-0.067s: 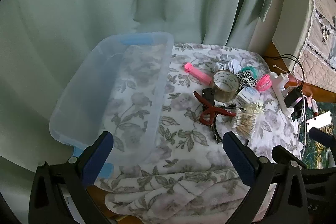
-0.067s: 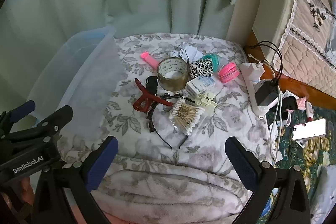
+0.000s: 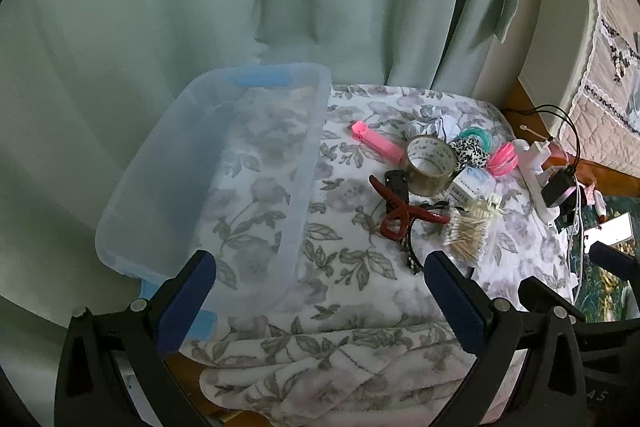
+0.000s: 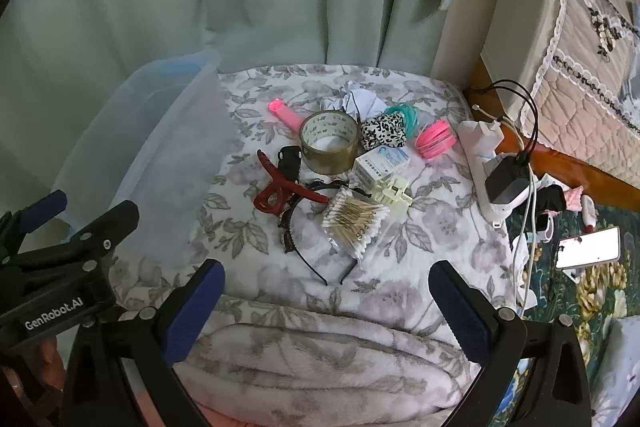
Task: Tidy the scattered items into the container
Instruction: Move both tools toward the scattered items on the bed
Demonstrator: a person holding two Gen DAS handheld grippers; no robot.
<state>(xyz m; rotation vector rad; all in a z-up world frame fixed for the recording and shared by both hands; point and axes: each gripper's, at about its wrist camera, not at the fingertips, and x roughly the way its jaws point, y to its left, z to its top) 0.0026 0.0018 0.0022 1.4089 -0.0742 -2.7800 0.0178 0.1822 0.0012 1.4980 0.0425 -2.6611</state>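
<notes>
Clear container (image 3: 208, 187) is seen at the left on the floral blanket (image 3: 352, 267), with nothing visible inside it (floral pattern shows through the base); scattered items are clustered to its right, well apart from it: tape roll (image 4: 329, 142), cotton-swab pack (image 4: 354, 219), red hair clip (image 4: 280, 191), pink tube (image 4: 286, 113). Both grippers are held spread wide, nothing between the pads; left gripper (image 3: 320, 301) faces the container's near rim, right gripper (image 4: 327, 307) faces the cluster and is judged the nearer; the items lie ahead of it, the swab pack's long axis running diagonally, near-right to far-left.
</notes>
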